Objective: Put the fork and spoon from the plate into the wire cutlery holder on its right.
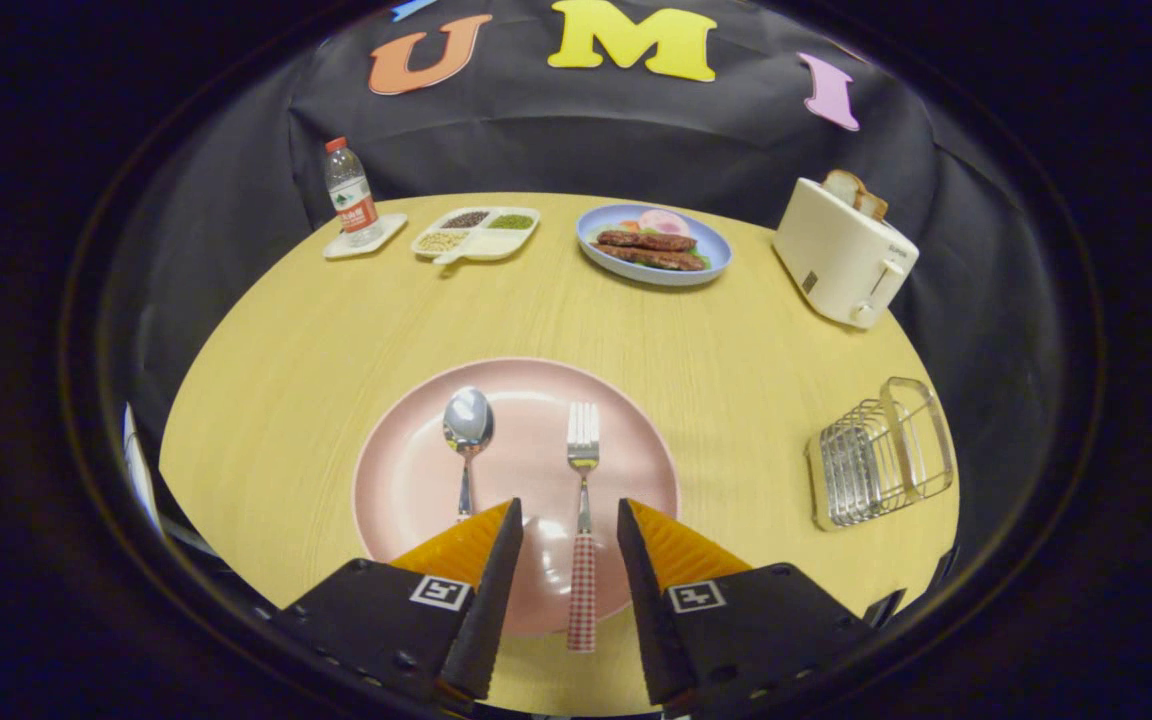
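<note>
- Gripper (570, 520): fingers spread apart, grasping nothing, poised over the near edge of the pink plate (406, 480).
- Fork (582, 520): lies on the plate, checked handle between the fingers, tines pointing away.
- Spoon (467, 440): lies on the plate, left of the fork.
- Wire cutlery holder (876, 455): stands on the table (316, 330), right of the plate, well apart.
- Far edge: water bottle (350, 192), divided tray (476, 233), blue food plate (654, 245), toaster (841, 255).

Gripper (570, 520) held low at near edge of scene, pointing fwd and tilted down. Fingers spread apart, approx level w/ each other, left finger (481, 590) and right finger (651, 590) w/ clear gap between; nothing gripped.
</note>
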`<action>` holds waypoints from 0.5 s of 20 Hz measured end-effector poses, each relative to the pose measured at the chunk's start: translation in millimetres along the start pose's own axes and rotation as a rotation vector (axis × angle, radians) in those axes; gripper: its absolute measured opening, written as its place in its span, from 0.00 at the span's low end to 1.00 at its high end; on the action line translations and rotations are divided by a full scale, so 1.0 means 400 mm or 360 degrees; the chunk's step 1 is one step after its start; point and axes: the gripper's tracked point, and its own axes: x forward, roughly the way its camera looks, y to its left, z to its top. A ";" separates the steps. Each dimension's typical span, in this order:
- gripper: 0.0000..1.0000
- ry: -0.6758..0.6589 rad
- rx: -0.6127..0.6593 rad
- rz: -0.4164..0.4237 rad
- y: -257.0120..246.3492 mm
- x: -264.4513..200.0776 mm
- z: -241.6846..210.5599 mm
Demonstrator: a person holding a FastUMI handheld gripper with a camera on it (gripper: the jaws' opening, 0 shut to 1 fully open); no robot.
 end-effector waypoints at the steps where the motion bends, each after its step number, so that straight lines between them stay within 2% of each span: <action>1: 0.54 0.0016 0.0010 -0.0006 -0.003 0.011 -0.003; 5: 0.41 0.0066 0.0008 -0.0048 -0.017 0.047 -0.022; 6: 0.29 0.0085 0.0023 -0.0047 -0.014 0.048 -0.031; 9: 0.27 0.0115 0.0056 -0.0041 -0.017 0.043 -0.041; 10: 0.10 0.0117 0.0062 -0.0034 -0.011 0.064 -0.040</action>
